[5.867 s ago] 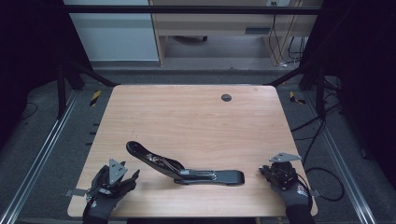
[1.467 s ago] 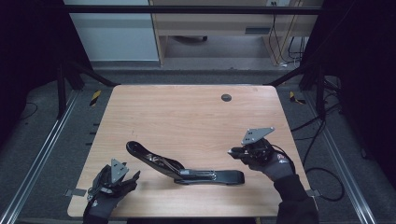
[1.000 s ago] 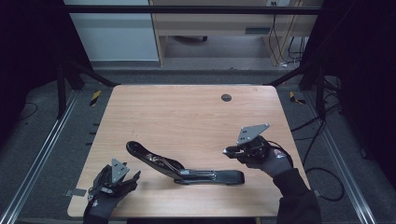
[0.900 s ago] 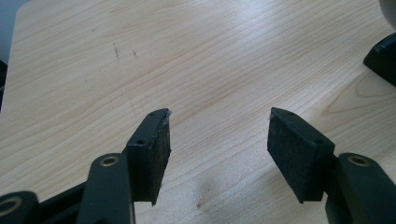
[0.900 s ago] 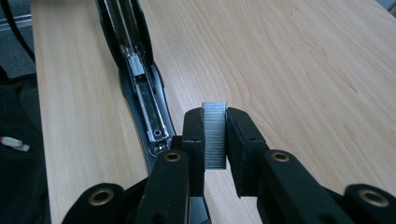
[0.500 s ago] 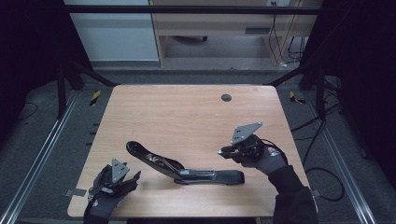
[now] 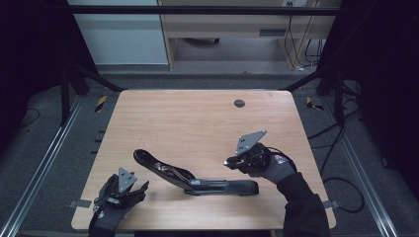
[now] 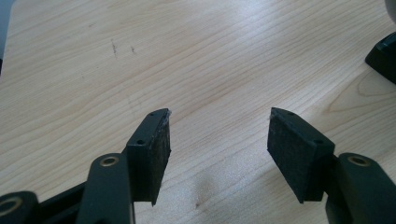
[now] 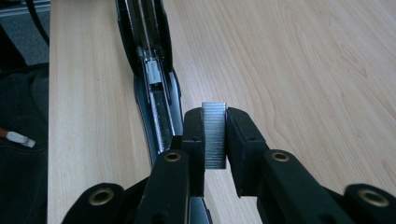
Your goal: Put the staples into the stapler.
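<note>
A black stapler lies swung open near the table's front edge, its lid arm raised toward the left. Its open staple channel runs away from my right gripper in the right gripper view. My right gripper hovers just above the stapler's right end, shut on a silver strip of staples held upright between its pads. My left gripper rests at the front left corner, left of the stapler. Its jaws stand open over bare wood with nothing between them. A black corner of the stapler shows at the right edge there.
The wooden table has a round cable hole at the back middle. Dark frame rails run along both sides. Cables lie on the floor at the right, and a desk stands beyond the table.
The right hand has come from the table's front right corner and moved left toward the stapler's right end with the staple strip. The left hand and the stapler have stayed still.
</note>
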